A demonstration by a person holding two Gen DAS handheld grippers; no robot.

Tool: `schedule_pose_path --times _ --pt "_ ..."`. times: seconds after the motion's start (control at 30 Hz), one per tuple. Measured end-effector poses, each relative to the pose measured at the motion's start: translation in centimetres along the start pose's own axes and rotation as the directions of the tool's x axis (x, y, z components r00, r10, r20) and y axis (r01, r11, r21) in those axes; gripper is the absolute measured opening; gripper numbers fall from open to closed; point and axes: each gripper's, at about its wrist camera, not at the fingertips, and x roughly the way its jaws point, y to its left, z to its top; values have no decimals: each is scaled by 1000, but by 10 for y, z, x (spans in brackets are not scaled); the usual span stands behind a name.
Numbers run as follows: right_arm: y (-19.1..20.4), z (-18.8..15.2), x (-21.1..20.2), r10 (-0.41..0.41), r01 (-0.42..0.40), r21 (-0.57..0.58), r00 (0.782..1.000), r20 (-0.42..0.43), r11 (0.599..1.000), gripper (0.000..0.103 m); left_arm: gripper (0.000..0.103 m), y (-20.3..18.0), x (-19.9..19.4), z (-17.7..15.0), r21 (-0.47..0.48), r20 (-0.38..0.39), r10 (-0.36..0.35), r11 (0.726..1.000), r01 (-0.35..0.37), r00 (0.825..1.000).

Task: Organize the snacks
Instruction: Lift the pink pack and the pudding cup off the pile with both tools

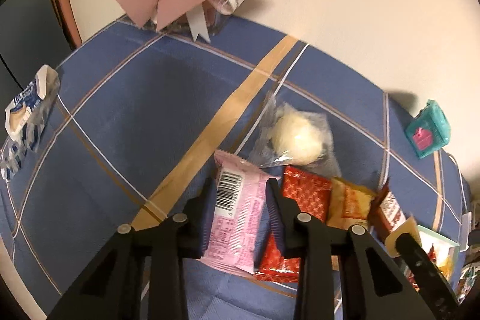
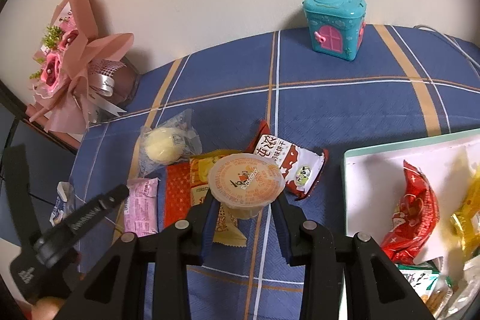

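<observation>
we've got the right hand-held gripper [image 2: 244,200] clamped on the round sealed plastic jelly cup [image 2: 246,183], prob bound for the white tray [image 2: 348,185] to its right; left hand-held gripper [image 1: 238,194] half-open w/ fingers either side of the pink foil snack packet [image 1: 237,215], not squeezing.

A blue plaid tablecloth [image 2: 345,110] covers the table. At its centre lie a clear-wrapped pale bun [image 2: 162,150], a pink packet [image 2: 141,206], a red packet [image 2: 177,197], a yellow packet [image 2: 199,179] and a brown-and-white biscuit packet [image 2: 292,164]. A teal house-shaped box [image 2: 334,24] stands at 1 o'clock, a pink bouquet [image 2: 75,62] at 10, a white tray [image 2: 375,170] at 4.
</observation>
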Motion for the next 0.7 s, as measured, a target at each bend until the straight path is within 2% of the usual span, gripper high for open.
schedule_pose_path --times 0.2,0.27,0.3,0.37,0.47,0.57,0.6,0.63,0.7 --pt "-5 0 -8 -1 1 1 1000 -1 1000 37 36 3 4 -1 -9 -22 0 1000 0 1000" --pt "-6 0 -9 3 -3 -4 1000 -2 1000 37 45 7 5 -1 -12 -20 20 1000 -20 1000" --pt "-7 0 -9 5 -5 -2 1000 -3 1000 37 53 11 7 0 -16 -22 26 1000 -26 999" --pt "-9 0 -7 8 -8 3 1000 -5 1000 37 58 14 12 0 -24 -29 19 1000 -20 999" --pt "-11 -1 -2 10 -10 9 1000 -18 1000 37 58 10 25 -3 -1 -58 11 1000 -12 998" --pt "-12 -2 3 8 -7 13 1000 -31 1000 37 58 3 41 -11 35 -91 35 999 -32 995" --pt "-12 -2 4 8 -7 14 999 -33 1000 37 52 2 48 -15 42 -110 44 998 -39 993" --pt "-12 -2 5 8 -7 14 999 -34 1000 37 41 1 51 -17 47 -122 48 998 -43 991" --pt "-12 -2 5 8 -7 12 999 -35 1000 37 38 0 52 -18 53 -111 61 997 -56 992"
